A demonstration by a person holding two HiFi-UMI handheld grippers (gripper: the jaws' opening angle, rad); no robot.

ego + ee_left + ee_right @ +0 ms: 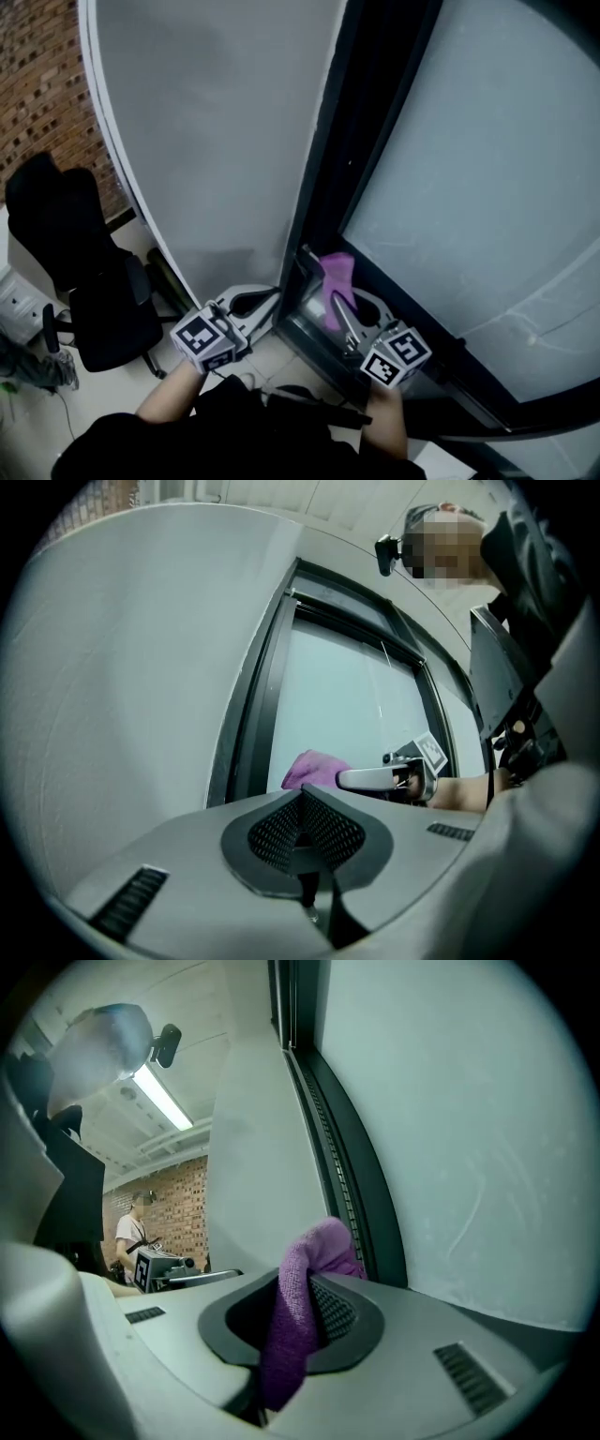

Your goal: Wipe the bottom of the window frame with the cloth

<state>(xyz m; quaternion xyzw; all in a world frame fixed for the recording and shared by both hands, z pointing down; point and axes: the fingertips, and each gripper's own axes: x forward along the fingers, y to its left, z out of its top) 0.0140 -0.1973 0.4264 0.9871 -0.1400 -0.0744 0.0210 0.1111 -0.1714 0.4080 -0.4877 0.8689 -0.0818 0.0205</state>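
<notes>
Purple cloth (336,274) is pinched in the R gripper (339,314), w/ the jaws clamped on it. In the right gripper view the cloth (302,1297) is seen hanging down betw. the pads, its top bunched above them, just beside the dark window frame (352,1176). In the head view the cloth is held at the frame's bottom corner, where the upright (323,178) meets the bottom rail (450,380). Contact w/ the rail can't be confirmed. Frosted glass (487,178) is set on one side of the upright and a plain grey wall panel (216,131) on the other.

The L gripper (258,302) is held low by the panel's foot, apart from the cloth. Its jaws are pressed together, and nothing is gripped betw. them in the left gripper view.

Markings: b/w square patterns are carried on the L cube (208,339) and the R cube (396,356).

Bkgd: a black office chair (94,281) is parked by a brick wall (37,84).
</notes>
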